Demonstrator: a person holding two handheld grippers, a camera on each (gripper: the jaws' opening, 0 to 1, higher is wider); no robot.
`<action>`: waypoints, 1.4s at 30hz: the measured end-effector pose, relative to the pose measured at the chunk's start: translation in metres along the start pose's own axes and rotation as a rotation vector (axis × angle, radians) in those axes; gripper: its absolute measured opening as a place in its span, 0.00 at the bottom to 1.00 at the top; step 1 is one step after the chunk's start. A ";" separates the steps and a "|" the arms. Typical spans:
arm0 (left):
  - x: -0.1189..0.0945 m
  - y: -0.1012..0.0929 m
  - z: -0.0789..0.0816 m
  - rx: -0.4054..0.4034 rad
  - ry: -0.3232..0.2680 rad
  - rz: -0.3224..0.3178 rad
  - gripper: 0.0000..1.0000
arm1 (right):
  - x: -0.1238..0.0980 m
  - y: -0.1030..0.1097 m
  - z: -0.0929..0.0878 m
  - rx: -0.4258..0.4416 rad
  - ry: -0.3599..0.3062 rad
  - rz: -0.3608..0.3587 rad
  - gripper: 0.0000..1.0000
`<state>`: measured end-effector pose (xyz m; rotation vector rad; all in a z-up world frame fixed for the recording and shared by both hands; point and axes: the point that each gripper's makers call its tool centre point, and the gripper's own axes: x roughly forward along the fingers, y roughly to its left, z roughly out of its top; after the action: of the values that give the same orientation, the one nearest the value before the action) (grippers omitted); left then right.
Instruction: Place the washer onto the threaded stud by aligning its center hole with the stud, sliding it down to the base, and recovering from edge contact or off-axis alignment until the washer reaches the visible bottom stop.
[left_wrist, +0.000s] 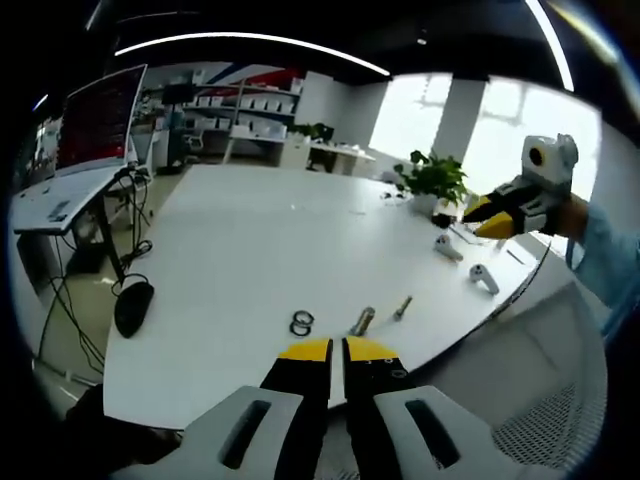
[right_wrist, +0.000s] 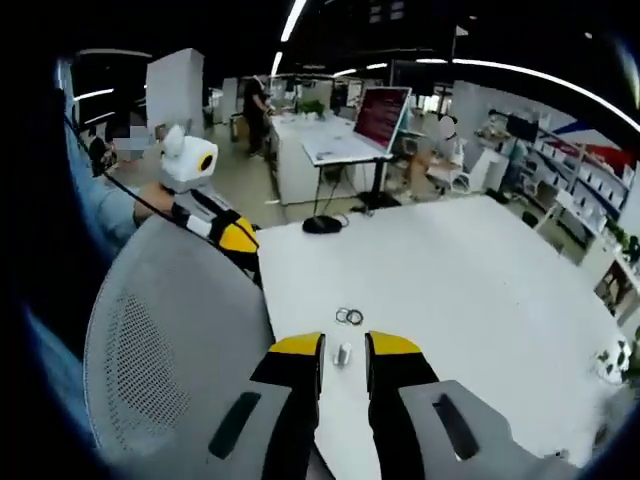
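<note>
Left gripper (left_wrist: 336, 352): yellow-tipped black jaws on pale grey slotted bodies. Right gripper (right_wrist: 343, 350) matches it, and there's a light blue sleeve (left_wrist: 608, 262).

Ahead of me, a broad white table (left_wrist: 250, 250) stretches toward bright windows (left_wrist: 520, 120) and a potted plant (left_wrist: 432, 180). A desk with a red-lit monitor (left_wrist: 100, 115) stands to one side over tangled cables, with white shelving (left_wrist: 250, 100) beyond. A grey mesh chair back (right_wrist: 170, 340) sits at the table's edge beneath long ceiling strip lights (left_wrist: 250, 40).
</note>
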<state>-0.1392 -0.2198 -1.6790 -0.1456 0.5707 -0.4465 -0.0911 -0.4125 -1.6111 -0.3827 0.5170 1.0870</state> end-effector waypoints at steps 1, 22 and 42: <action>0.000 0.000 -0.001 0.004 0.008 0.000 0.01 | -0.009 -0.002 -0.005 0.034 -0.014 -0.020 0.18; 0.001 -0.013 -0.014 0.000 0.115 -0.068 0.03 | -0.054 -0.001 -0.059 0.340 -0.139 -0.274 0.17; 0.011 0.006 0.009 0.236 0.214 -0.082 0.23 | -0.041 0.005 -0.127 0.563 -0.073 -0.337 0.17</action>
<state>-0.1237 -0.2188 -1.6783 0.1068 0.7188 -0.6106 -0.1369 -0.5082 -1.6916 0.0665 0.6414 0.5924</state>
